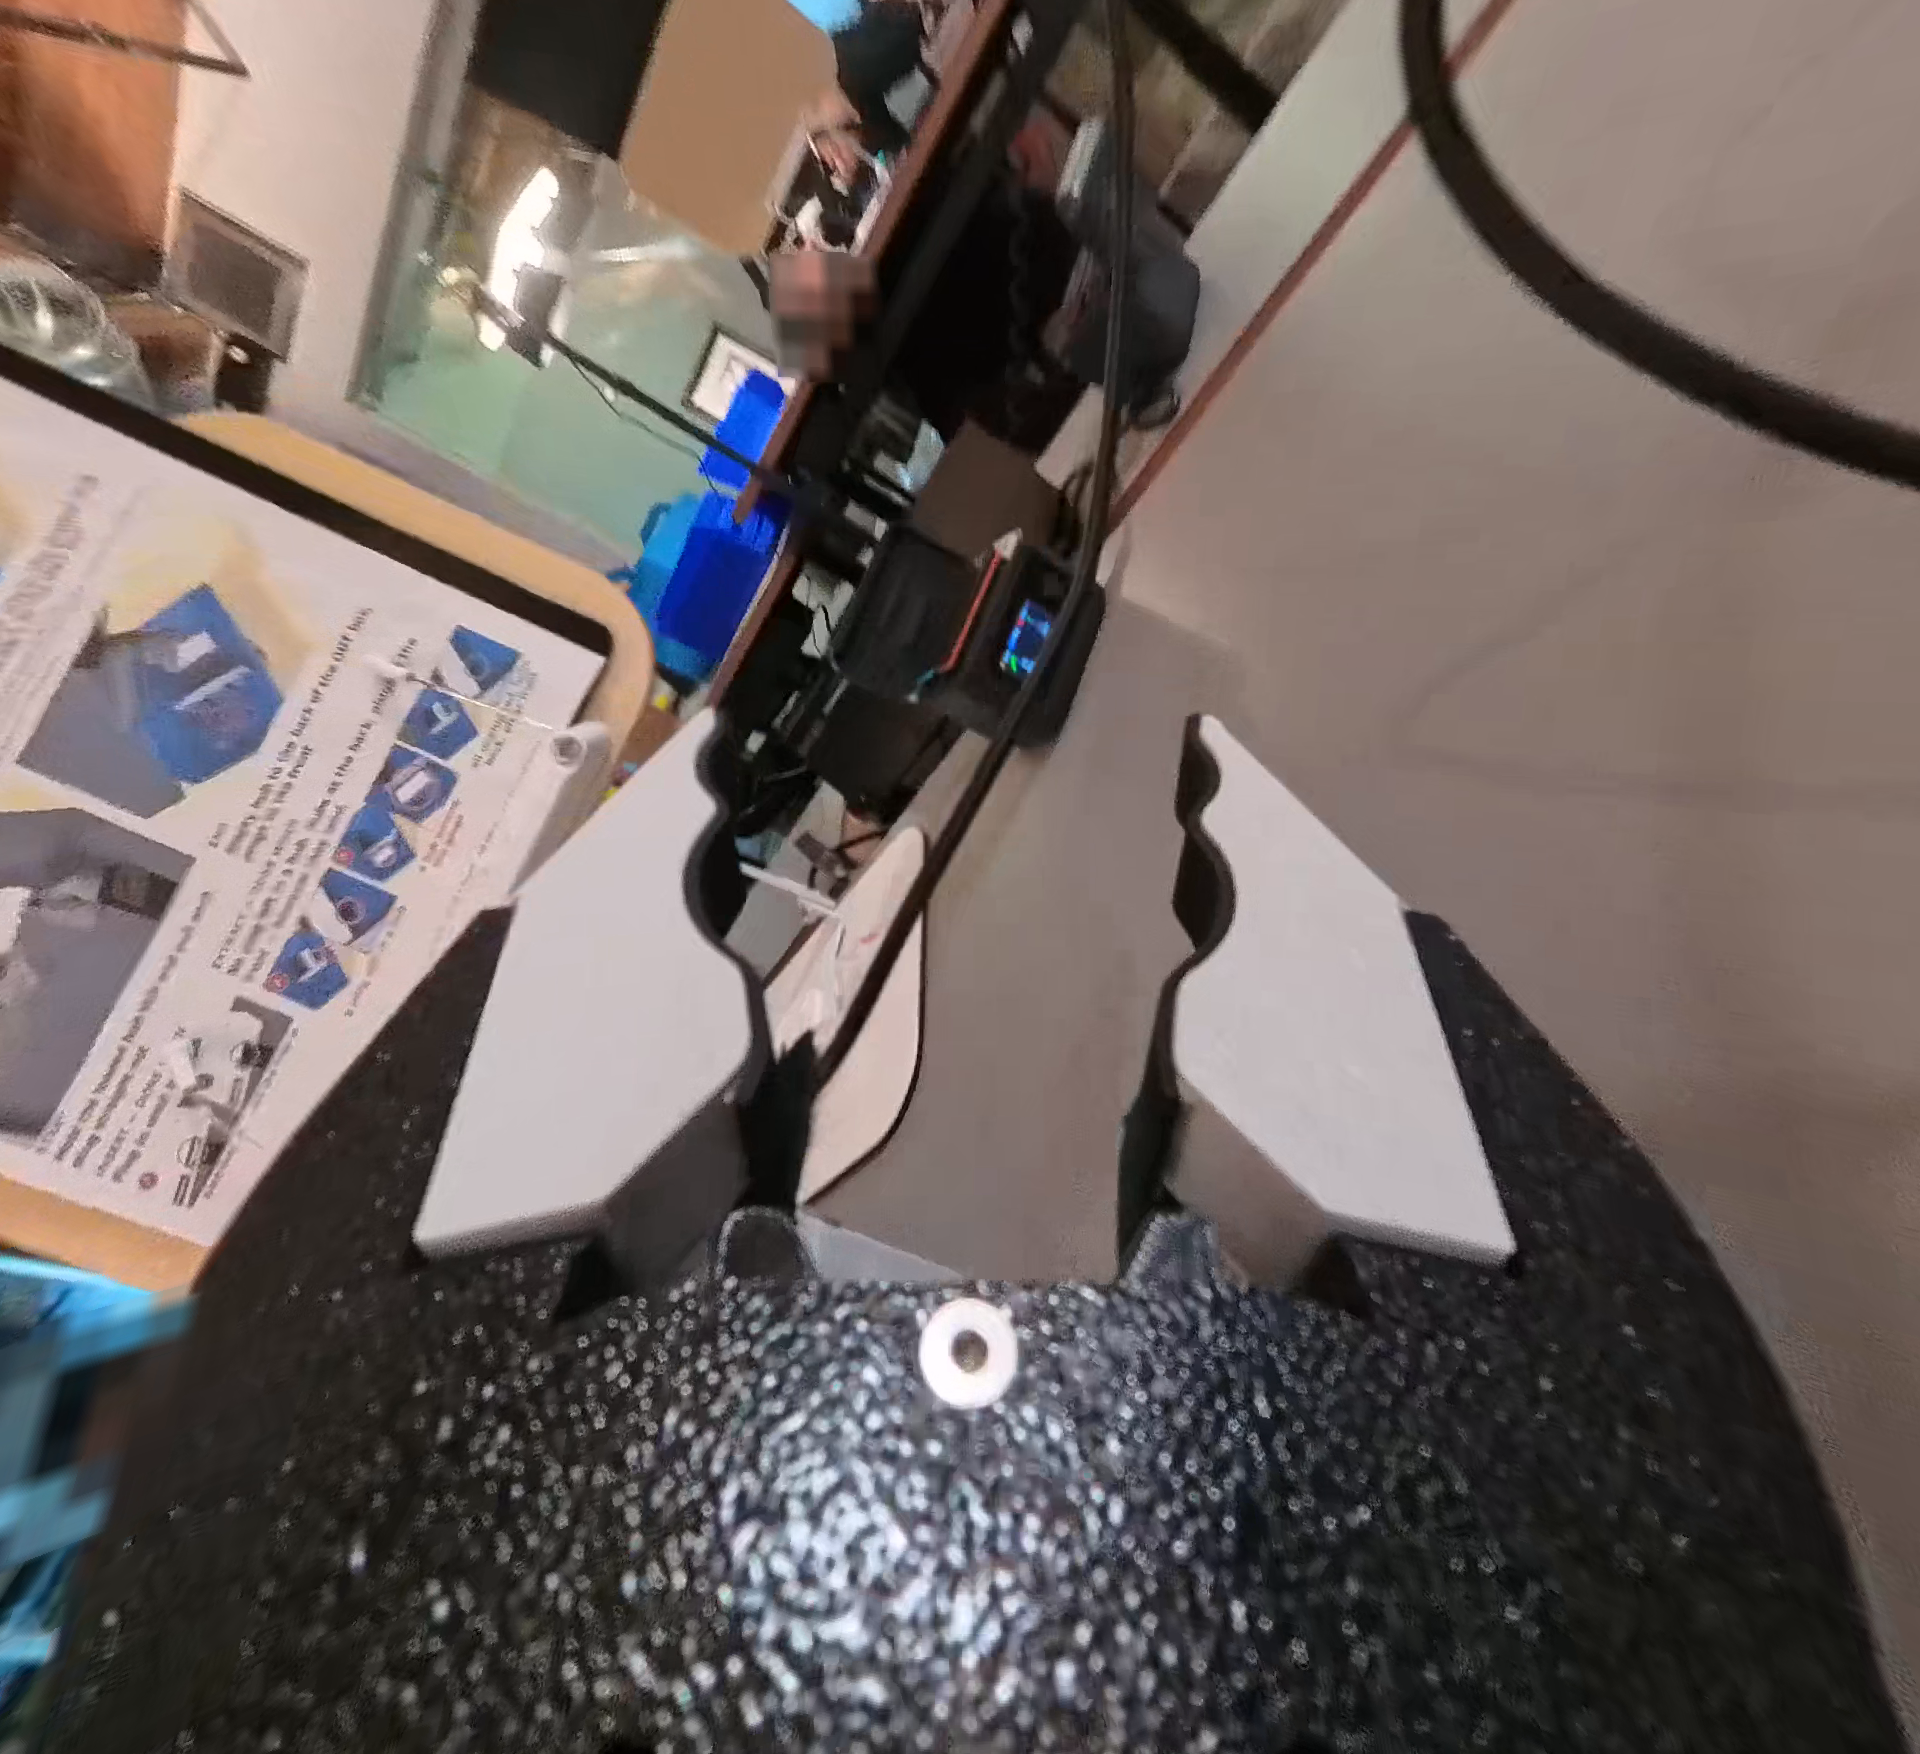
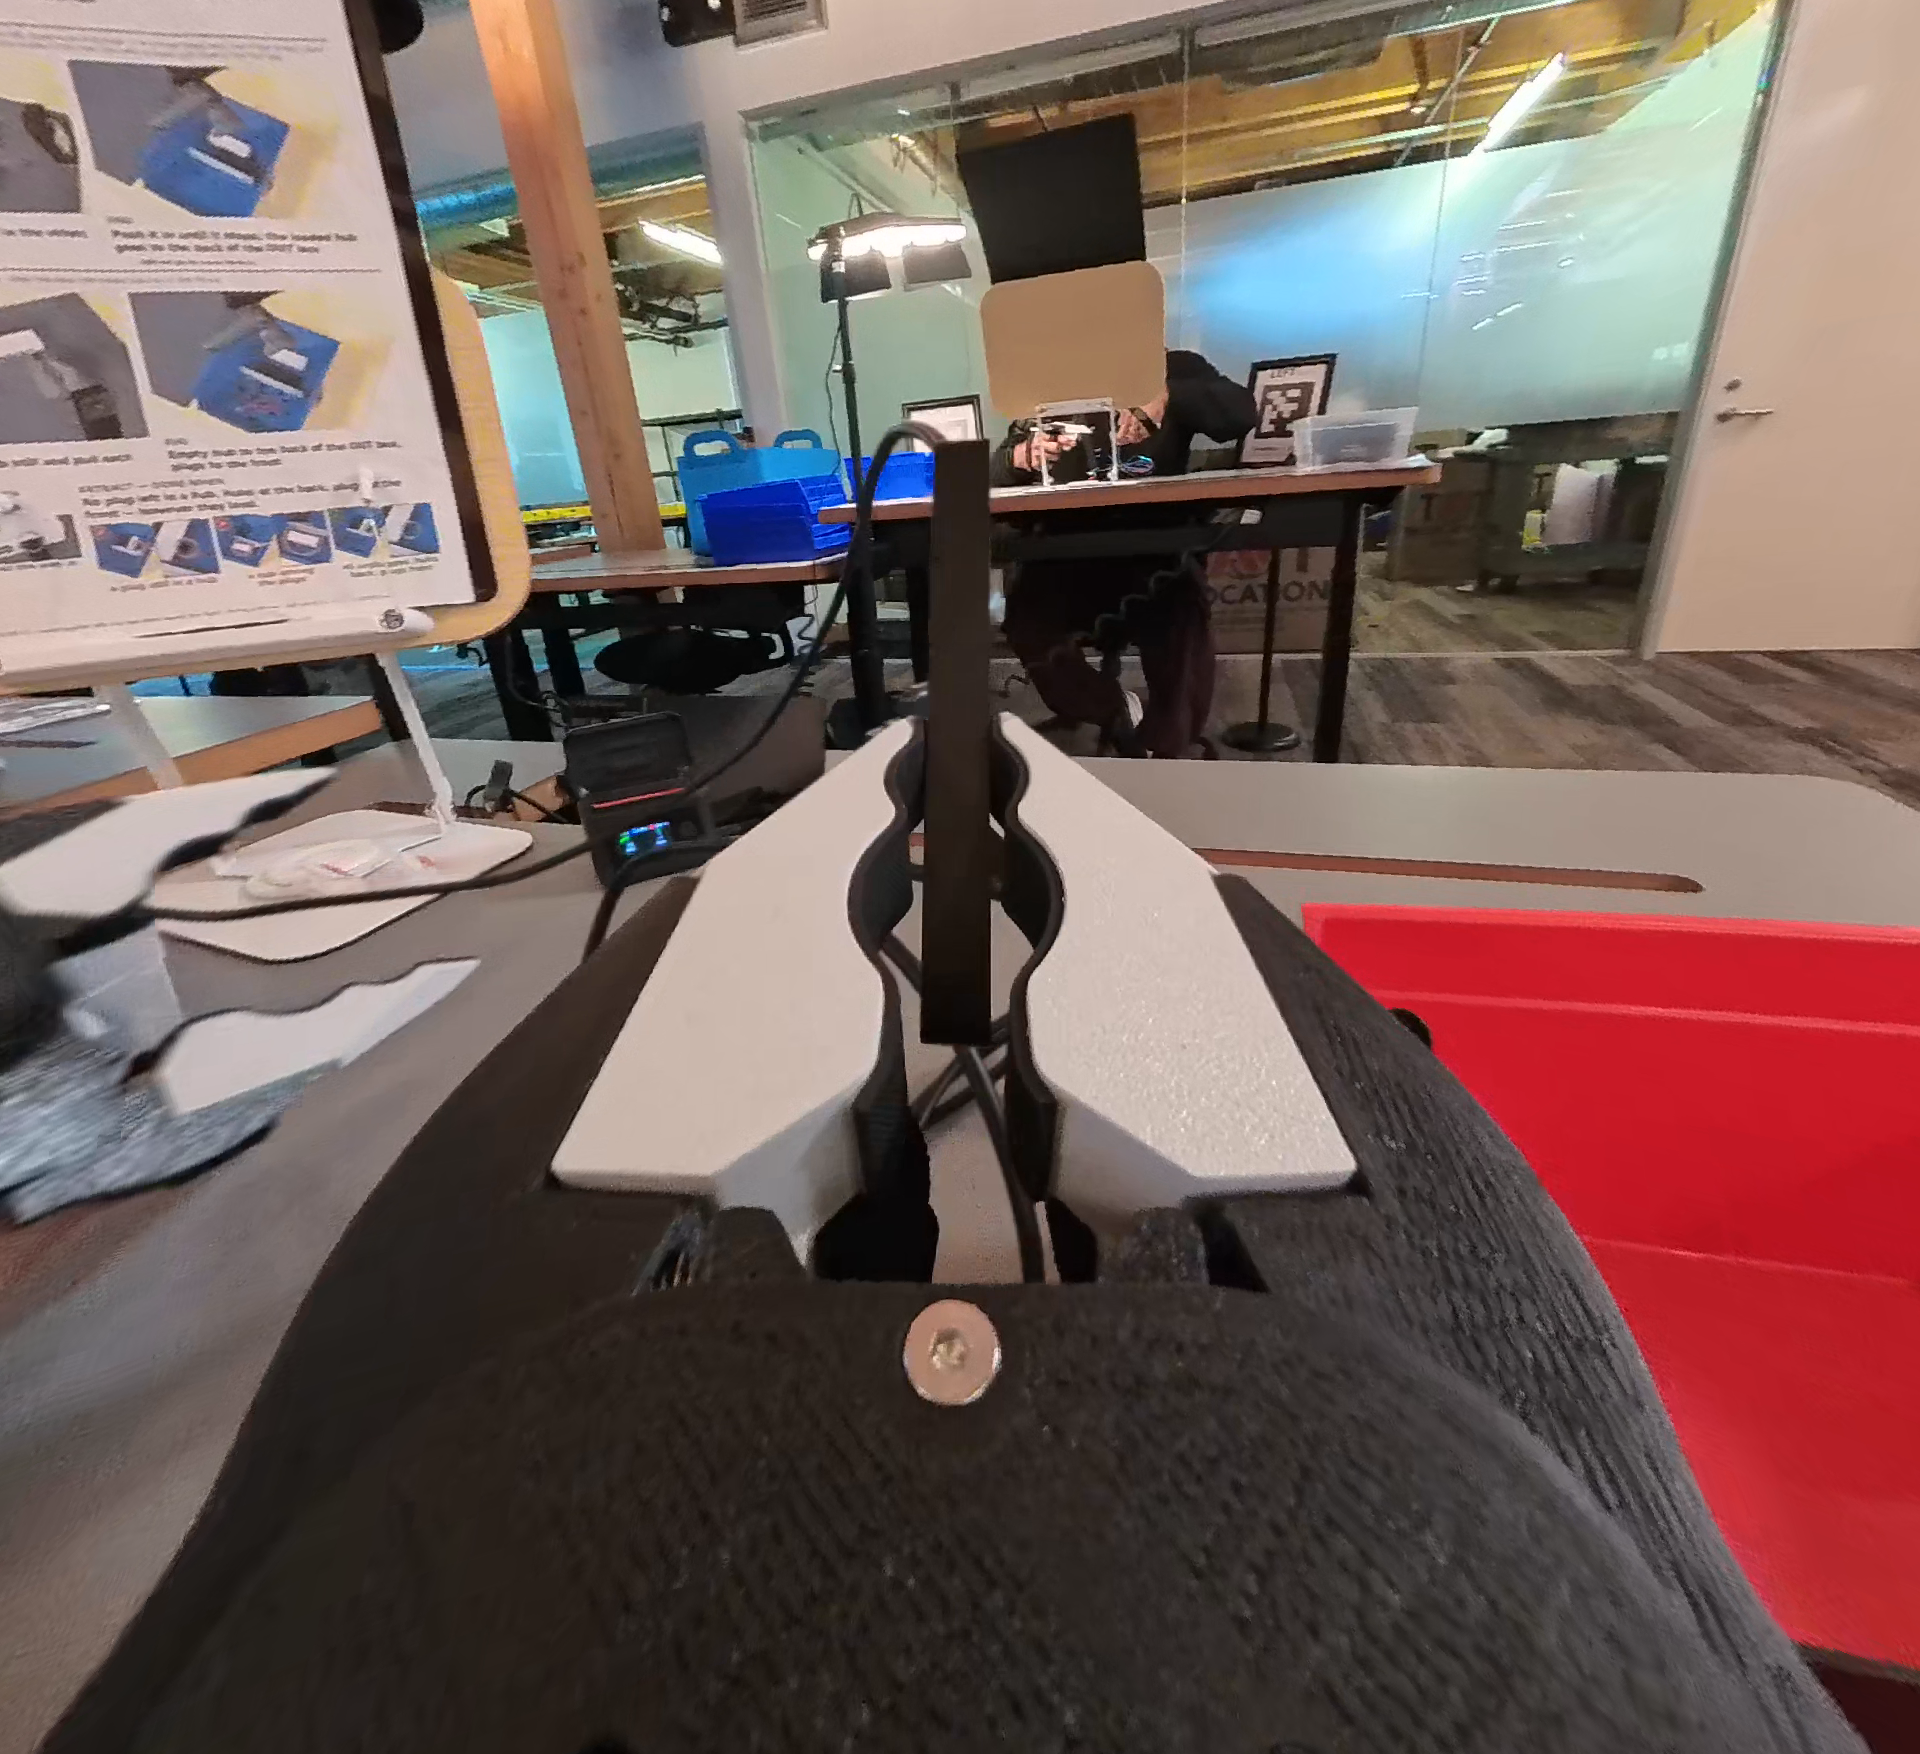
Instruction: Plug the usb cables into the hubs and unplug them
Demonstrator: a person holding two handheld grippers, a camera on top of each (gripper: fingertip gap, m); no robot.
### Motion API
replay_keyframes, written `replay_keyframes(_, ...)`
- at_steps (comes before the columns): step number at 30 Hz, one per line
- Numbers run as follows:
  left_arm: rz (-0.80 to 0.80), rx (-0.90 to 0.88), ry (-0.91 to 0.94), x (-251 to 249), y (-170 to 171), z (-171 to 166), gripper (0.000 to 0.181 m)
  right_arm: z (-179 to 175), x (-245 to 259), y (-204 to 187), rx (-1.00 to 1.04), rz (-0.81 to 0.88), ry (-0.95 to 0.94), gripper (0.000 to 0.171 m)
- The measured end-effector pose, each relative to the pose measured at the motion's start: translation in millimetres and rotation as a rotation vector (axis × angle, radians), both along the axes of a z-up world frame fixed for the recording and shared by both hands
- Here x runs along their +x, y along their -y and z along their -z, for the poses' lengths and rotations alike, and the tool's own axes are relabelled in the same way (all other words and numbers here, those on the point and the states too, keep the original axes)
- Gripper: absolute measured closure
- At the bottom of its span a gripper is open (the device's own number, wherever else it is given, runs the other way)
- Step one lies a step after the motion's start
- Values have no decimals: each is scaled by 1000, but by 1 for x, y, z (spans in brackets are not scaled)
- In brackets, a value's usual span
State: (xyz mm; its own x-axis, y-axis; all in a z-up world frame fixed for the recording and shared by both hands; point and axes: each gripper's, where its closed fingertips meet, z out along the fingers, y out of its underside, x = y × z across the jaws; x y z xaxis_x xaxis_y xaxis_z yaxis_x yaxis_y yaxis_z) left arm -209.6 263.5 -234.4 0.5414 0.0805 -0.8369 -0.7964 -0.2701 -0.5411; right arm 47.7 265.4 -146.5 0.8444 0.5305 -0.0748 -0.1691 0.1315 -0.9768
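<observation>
In the right wrist view, the right gripper (image 2: 956, 857) is seen with its white fingers (image 2: 769, 998) clamped on a slim black hub (image 2: 956, 738), which is held upright between the wavy black pads and rises above the fingertips. A thin black cable (image 2: 831, 603) is seen arching from the hub's top down to the left, and more black cable is glimpsed below the hub between the fingers. A red bin (image 2: 1662, 1133) is placed just right of the gripper on the grey table (image 2: 1455, 811). To the left, the left gripper (image 2: 270, 904) is shown blurred, its fingers spread apart with nothing between them. Beyond it, a small black device with a lit screen (image 2: 644, 821) is set on the table, near the white base of a stand (image 2: 457, 842) on which an instruction sheet (image 2: 197, 250) is propped. Farther off, blue bins (image 2: 779, 499) are stacked on another table, and a person (image 2: 1132, 561) is seated behind it. In the left wrist view, which is tilted and blurred, the left gripper (image 1: 951, 831) is seen with fingers (image 1: 613, 966) wide apart and empty above the table (image 1: 1558, 769). A thick black cable (image 1: 1538, 229) is seen curving across the upper right, and the lit device (image 1: 997, 644) is seen ahead, a thin cable (image 1: 1101, 416) running past it.
</observation>
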Motion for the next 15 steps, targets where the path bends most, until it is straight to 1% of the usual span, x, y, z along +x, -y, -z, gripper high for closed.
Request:
replay_keyframes(3,-67,-137,-27,-16,-27,26,102,3,-5,0,-5,-18,10,163)
replay_keyframes(6,-113,-277,-11,-27,-45,58,115,5,-12,0,-18,-61,6,163)
replay_keyframes(7,-122,-302,-8,-30,-50,65,128,6,-15,1,-26,-80,2,163)
replay_keyframes(8,-111,-350,-3,-30,-52,73,159,8,-18,2,-35,-99,0,163)
replay_keyframes(9,-81,-403,21,-27,-53,81,181,9,-22,2,-42,-120,1,163)
replay_keyframes(11,-40,-399,119,-18,-57,82,181,11,-30,4,-55,-172,-5,163)
replay_keyframes(12,11,-369,179,-8,-57,76,181,12,-35,6,-65,-216,-20,163)
replay_keyframes(14,118,-302,317,14,-54,58,181,17,-46,10,-129,-348,-86,163)
replay_keyframes(15,193,-306,421,30,-50,54,181,19,-52,12,-169,-427,-134,163)
